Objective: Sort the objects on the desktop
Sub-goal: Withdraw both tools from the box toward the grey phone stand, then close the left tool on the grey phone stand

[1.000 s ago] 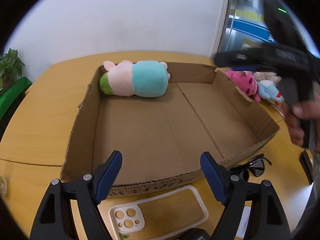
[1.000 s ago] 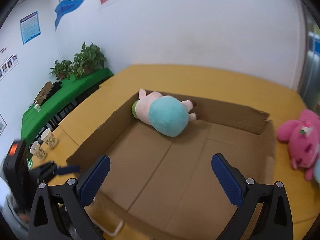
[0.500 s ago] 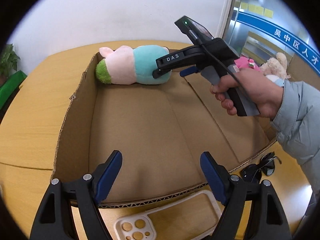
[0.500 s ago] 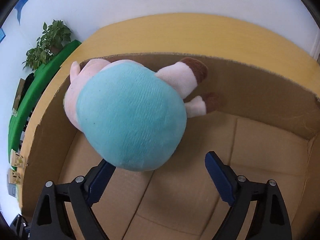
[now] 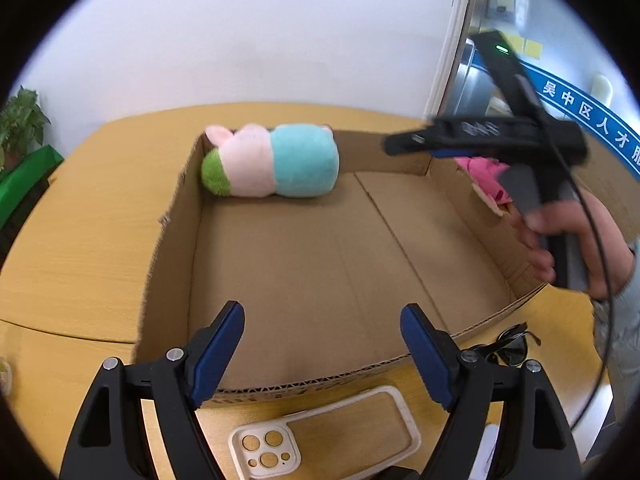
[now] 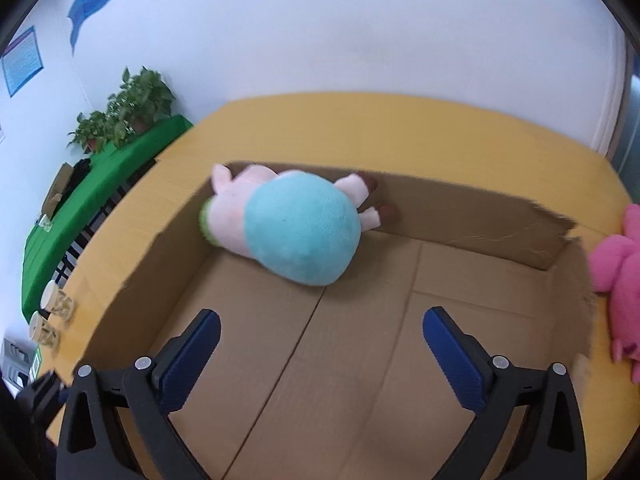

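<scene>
Cardboard box [image 6: 460,216] floor lies mostly bare; both tools gape wide, the right just reopened, empty.

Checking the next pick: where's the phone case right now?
Left wrist view, bottom centre: the white phone case lies flat on the wooden table, just outside the cardboard box's near wall, with sunglasses to its right.

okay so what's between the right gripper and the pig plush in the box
Only bare cardboard box floor, seen in the right wrist view. The right gripper is open, and the pig plush lies in the far corner.
</scene>
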### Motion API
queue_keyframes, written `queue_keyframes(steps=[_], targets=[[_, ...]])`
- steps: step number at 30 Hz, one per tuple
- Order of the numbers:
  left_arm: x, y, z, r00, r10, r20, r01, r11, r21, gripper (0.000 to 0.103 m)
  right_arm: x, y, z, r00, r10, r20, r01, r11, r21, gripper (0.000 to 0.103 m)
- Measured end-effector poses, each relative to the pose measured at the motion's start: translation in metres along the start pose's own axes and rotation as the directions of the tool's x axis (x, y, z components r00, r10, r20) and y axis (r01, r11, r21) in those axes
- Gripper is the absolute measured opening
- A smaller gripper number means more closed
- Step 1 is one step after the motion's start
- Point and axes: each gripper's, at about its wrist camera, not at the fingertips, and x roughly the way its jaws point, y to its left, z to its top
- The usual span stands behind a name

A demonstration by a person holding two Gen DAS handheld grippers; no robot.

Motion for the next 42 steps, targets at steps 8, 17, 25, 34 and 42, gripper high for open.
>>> queue_keyframes(steps=[8, 17, 25, 34, 42], targets=[[-0.055, -0.035, -0.007, 0.995, -0.005, 0.103, 0.002, 1.000, 0.029, 0.080, -0.114, 0.003, -0.075, 0.987, -0.117, 0.108, 0.122, 0.992, -0.037, 0.103], [-0.076, -0.076, -0.040, 0.998, -0.052, 0.042, 0.048, 0.996, 0.080, 0.080, -0.168, 0.034, -0.194, 0.981, -0.154, 0.116, 0.175, 0.964, -0.200, 0.103], [-0.054, -0.098, -0.082, 0.979, -0.165, -0.119, 0.167, 0.986, 0.010, 0.080, -0.145, 0.035, -0.305, 0.994, 0.065, -0.086, -0.075, 0.990, -0.116, 0.103], [-0.033, -0.122, -0.101, 0.936, -0.278, -0.218, 0.272, 0.961, -0.054, 0.079, -0.122, 0.054, -0.337, 0.991, -0.052, -0.121, 0.028, 0.981, -0.192, 0.086], [-0.006, -0.150, -0.091, 0.911, -0.304, -0.278, 0.306, 0.951, -0.039, 0.079, -0.140, 0.005, -0.338, 0.994, -0.097, -0.054, 0.100, 0.994, 0.040, 0.058]])
